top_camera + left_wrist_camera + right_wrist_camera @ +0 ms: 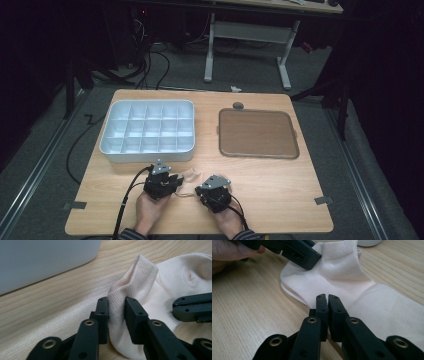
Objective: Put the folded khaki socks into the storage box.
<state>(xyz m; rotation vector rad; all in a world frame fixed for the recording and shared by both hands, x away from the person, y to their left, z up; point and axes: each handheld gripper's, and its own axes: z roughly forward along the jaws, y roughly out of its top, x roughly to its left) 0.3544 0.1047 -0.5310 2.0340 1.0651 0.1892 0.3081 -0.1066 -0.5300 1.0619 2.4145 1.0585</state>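
Note:
A pale cream ankle sock lies flat on the wooden table near the front edge, between my two grippers. My left gripper has the sock's ribbed cuff bunched up between its jaws, and its pads press the fabric from both sides. My right gripper is shut on the sock's lower edge, its jaws almost touching. The sock spreads away to the right in the right gripper view, where one jaw of the left gripper sits on the cuff at the top.
A white compartment tray stands just behind the left gripper; its wall is close. A brown flat tray lies at the back right, with a small grey disc behind it. The table's front edge is near my hands.

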